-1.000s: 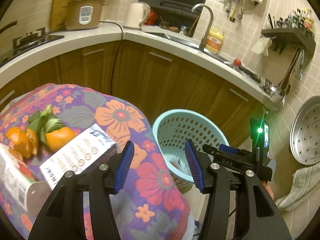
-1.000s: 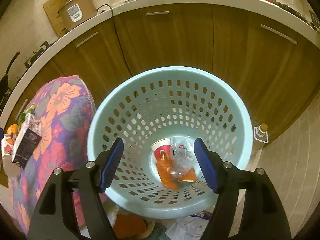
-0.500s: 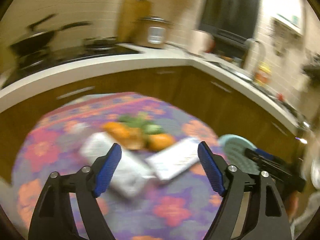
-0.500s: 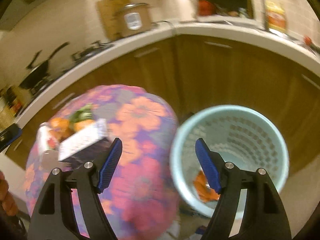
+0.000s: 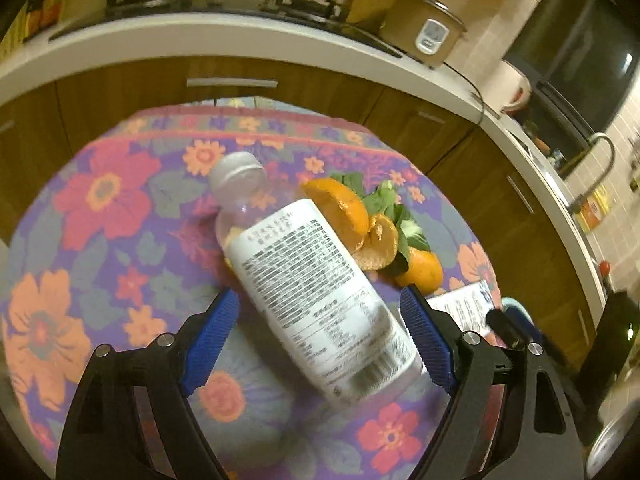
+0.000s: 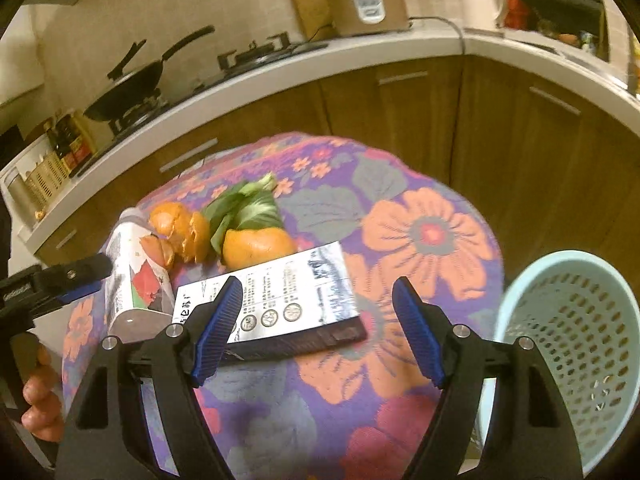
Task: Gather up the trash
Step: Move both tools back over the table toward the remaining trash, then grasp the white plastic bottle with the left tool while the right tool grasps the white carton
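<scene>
While the left gripper (image 5: 320,336) hovered over the table with its blue-padded jaws spread wide, having just been opening, a clear plastic bottle with a white printed label and a white cap (image 5: 308,276) lay on its side between them, touched by neither pad. Just beyond the bottle's upper side sat curled orange peels (image 5: 352,220) and green leaves (image 5: 396,220), with a whole orange fruit (image 5: 420,270) a little farther toward the right finger. Past that finger showed a corner of a flat black-and-white printed carton (image 5: 464,308). All of it rested on the round table's purple cloth with large red and orange flowers (image 5: 108,208). The right gripper (image 6: 318,330) likewise hung with its jaws spread and nothing pinched, poised above the flat carton (image 6: 280,304), whose near end lay between its fingers. Out to its left lay the bottle (image 6: 136,284), with the left gripper (image 6: 68,280) beside it and a person's fingers (image 6: 40,404) on the handle. Beyond the carton sat the fruit (image 6: 256,246), peels (image 6: 180,228) and leaves (image 6: 244,210). To the right of the right gripper, off the table's edge, stood the pale blue perforated plastic basket (image 6: 568,336).
</scene>
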